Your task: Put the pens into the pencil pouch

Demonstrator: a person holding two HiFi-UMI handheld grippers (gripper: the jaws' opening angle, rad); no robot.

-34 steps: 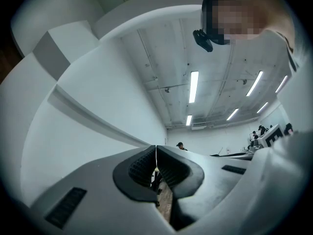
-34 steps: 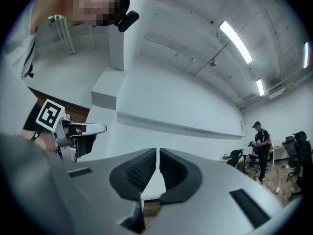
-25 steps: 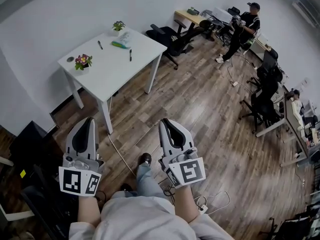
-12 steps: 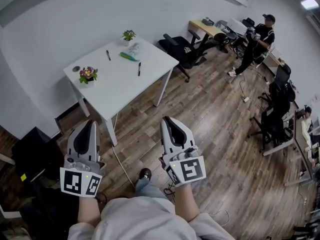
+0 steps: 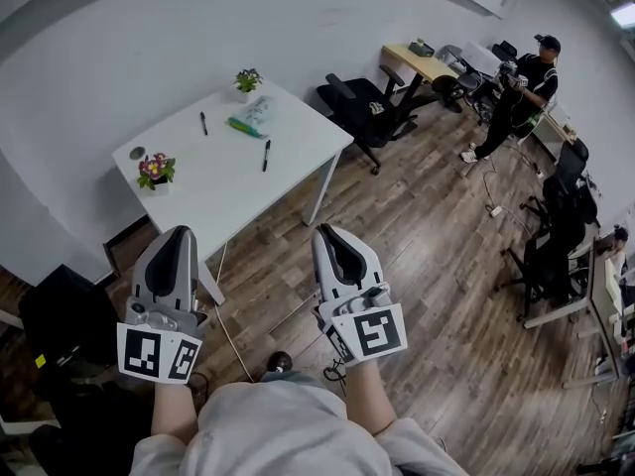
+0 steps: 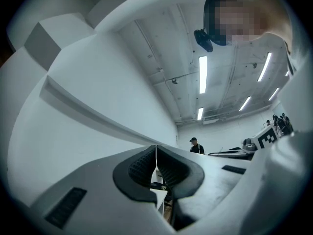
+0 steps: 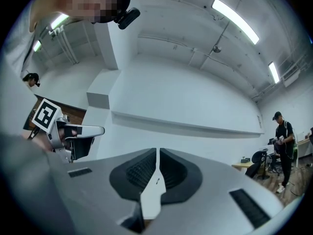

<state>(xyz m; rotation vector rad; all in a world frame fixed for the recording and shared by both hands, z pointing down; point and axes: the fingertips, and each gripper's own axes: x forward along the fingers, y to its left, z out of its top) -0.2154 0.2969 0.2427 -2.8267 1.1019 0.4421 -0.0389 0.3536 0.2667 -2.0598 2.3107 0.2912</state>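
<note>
A white table (image 5: 233, 172) stands ahead on the left. On it lie a black pen (image 5: 202, 123), a second black pen (image 5: 266, 155) and a green pen (image 5: 241, 127). The clear pencil pouch (image 5: 260, 110) lies just behind the green pen. My left gripper (image 5: 179, 236) and right gripper (image 5: 332, 234) are held side by side over the wooden floor, short of the table's near edge. Both are shut with nothing between the pads. The left gripper view shows its jaws (image 6: 156, 156) pressed together, and the right gripper view shows the same (image 7: 157, 161).
A flower pot (image 5: 154, 171) and a small green plant (image 5: 248, 80) stand on the table. Black office chairs (image 5: 369, 105) stand right of it. A person (image 5: 521, 82) stands far right by a wooden desk (image 5: 425, 62). A dark cabinet (image 5: 60, 310) is at left.
Both grippers have moved forward together and the table has come closer. Their jaws stayed shut.
</note>
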